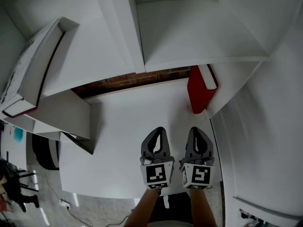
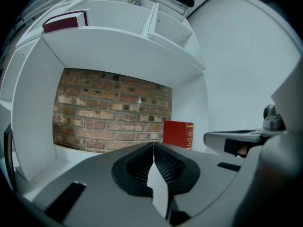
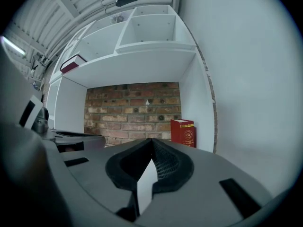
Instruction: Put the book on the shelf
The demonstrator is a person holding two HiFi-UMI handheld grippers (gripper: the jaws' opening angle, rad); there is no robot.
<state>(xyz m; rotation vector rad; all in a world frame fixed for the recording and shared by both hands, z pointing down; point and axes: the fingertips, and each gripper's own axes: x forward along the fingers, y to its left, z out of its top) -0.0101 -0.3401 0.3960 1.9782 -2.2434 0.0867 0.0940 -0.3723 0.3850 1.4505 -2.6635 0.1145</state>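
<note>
At the upper left of the head view, a maroon book [image 1: 33, 65] lies flat on a high board of the white shelf unit [image 1: 189, 27]. Its white page edges show in the left gripper view, where it sits in the top left corner [image 2: 64, 21]. It also appears small at the upper left of the right gripper view [image 3: 73, 63].

Across the middle, a brick wall [image 1: 137, 79] closes the back of the open bay above the lower shelf [image 1: 113, 131]. The wall fills the centre of both gripper views [image 2: 109, 112] [image 3: 132, 110].

Low in the centre of the head view, two forearms [image 1: 147, 207] reach in from the bottom edge. They hold the claws side by side over the front of the lower shelf, pointing toward the brick. The left claw [image 1: 159, 131] is pressed fully together with nothing between its ribbed pads, as its own view shows [image 2: 153, 148]. Just to its right, and not touching it, the right claw [image 1: 196, 129] is likewise closed tight and empty [image 3: 151, 143]. Each claw shows at the edge of the other's view [image 2: 236, 141] [image 3: 71, 138].

Right of centre, the red book [image 1: 202, 91] stands upright on the lower shelf. It sits in the back right corner beside the side panel, well clear of both claws. Its gold-stamped spine faces outward [image 2: 178, 134] [image 3: 183, 132].
</note>
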